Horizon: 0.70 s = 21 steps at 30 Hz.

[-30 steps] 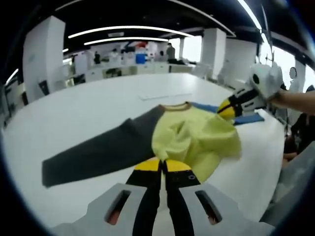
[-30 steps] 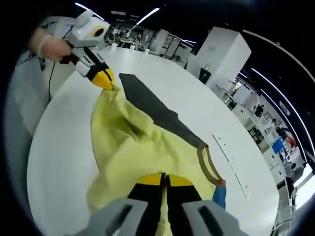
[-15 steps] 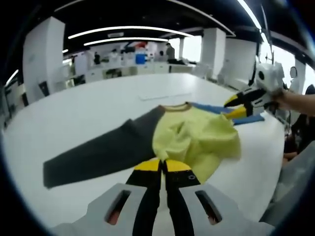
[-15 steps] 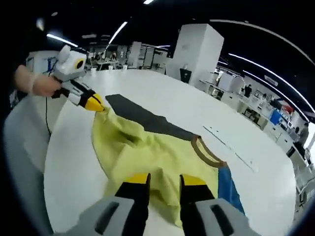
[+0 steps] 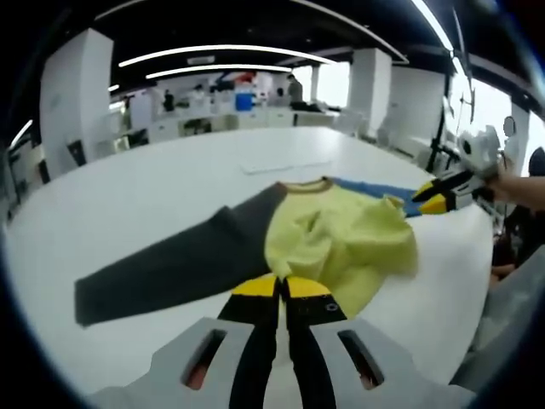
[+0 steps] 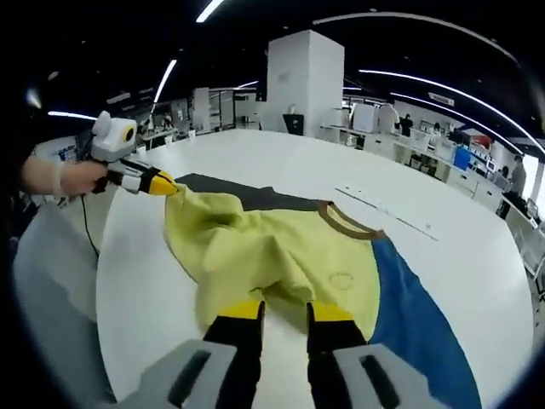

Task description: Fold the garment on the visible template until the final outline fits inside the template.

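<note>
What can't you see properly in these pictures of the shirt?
- Left gripper view: the template is hidden; the garment covers the table.
- Right gripper view: the blue sleeve is cut off by the view's edge.
- Right gripper view: the small logo on the yellow front is too small to read.
- Left gripper view: people at the back are blurred and tiny.

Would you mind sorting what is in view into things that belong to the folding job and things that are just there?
Job:
garment
left hand-held gripper, shut on the garment
right hand-held gripper, open

Just there:
white table
desks behind
</note>
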Each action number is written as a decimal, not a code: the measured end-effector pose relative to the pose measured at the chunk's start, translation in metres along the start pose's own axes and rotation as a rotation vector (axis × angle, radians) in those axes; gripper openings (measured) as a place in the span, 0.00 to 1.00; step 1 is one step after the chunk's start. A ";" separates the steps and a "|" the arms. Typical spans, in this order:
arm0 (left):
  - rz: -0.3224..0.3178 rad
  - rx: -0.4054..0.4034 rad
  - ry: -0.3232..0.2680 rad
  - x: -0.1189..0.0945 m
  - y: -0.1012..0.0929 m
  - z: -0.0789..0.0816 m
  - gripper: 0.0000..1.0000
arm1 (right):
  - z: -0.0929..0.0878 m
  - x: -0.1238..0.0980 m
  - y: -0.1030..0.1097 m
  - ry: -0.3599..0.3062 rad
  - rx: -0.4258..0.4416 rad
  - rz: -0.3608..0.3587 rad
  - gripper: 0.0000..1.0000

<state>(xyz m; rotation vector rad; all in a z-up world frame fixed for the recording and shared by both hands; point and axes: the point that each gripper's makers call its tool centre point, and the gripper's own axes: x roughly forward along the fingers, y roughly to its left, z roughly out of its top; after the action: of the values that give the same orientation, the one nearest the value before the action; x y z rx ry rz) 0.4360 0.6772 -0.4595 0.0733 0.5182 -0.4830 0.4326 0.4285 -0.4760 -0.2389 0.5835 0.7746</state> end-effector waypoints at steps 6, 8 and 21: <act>0.000 -0.001 0.000 0.000 0.000 0.000 0.00 | -0.008 0.022 0.010 0.030 0.035 0.044 0.12; 0.000 0.000 0.001 0.000 0.001 -0.001 0.00 | -0.009 0.031 0.012 0.039 0.038 0.056 0.12; -0.001 -0.001 0.005 0.001 0.002 -0.002 0.00 | -0.021 0.059 0.019 0.113 0.015 0.085 0.04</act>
<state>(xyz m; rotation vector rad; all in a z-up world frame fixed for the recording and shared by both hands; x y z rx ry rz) 0.4371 0.6791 -0.4620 0.0729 0.5235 -0.4835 0.4436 0.4677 -0.5272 -0.2466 0.7091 0.8421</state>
